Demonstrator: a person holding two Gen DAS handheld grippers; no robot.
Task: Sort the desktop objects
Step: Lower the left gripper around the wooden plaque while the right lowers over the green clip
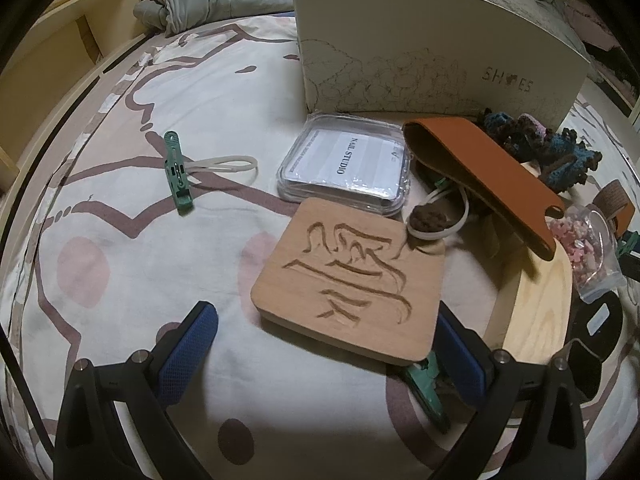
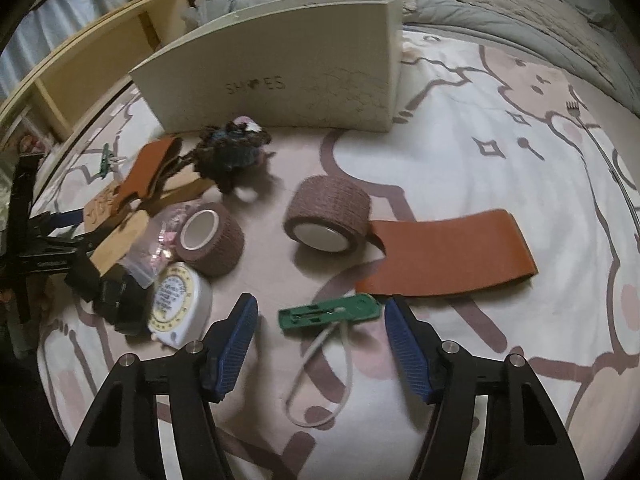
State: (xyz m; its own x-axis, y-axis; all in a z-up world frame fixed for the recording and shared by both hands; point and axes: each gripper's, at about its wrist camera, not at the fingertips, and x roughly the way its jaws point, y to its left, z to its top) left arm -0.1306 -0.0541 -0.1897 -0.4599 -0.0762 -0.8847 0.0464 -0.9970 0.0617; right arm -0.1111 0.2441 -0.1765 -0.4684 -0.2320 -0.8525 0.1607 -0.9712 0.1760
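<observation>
A: Right wrist view: your right tongs [image 2: 320, 334] hang just over the bedsheet [image 2: 460, 128], blue pads apart, a green clothespin [image 2: 330, 313] with a white loop cord lying flat between them. Pads not touching it.

B: Near that?

A: Orange leather strap [image 2: 450, 256] just past the pin, flat on the sheet. A brown bandage roll [image 2: 328, 212] touches its left end, on its side. A second bandage roll [image 2: 210, 238] further left, then a round tape measure [image 2: 178, 306], a small bag of pink beads [image 2: 154, 248], a dark crochet piece [image 2: 232, 146]. Cream shoe box [image 2: 280, 80] stands behind it all.

B: Left side?

A: Your left tongs [image 1: 324, 328] are wide apart too, clamped on nothing. A carved wooden coaster [image 1: 350, 280] sits between the pads; its near right corner overlaps the right pad [image 1: 464, 360]; contact — cannot tell. Another green clothespin [image 1: 426, 390] pokes out under that corner.

B: Rest of that view?

A: Clear plastic case labelled NAIL STUDIO [image 1: 346, 162] just beyond the coaster. A third green clothespin [image 1: 178, 174] with a loop lies alone, well to the left. An orange strap [image 1: 488, 172] arches over a light wooden tray [image 1: 540, 312] on the right.
</observation>
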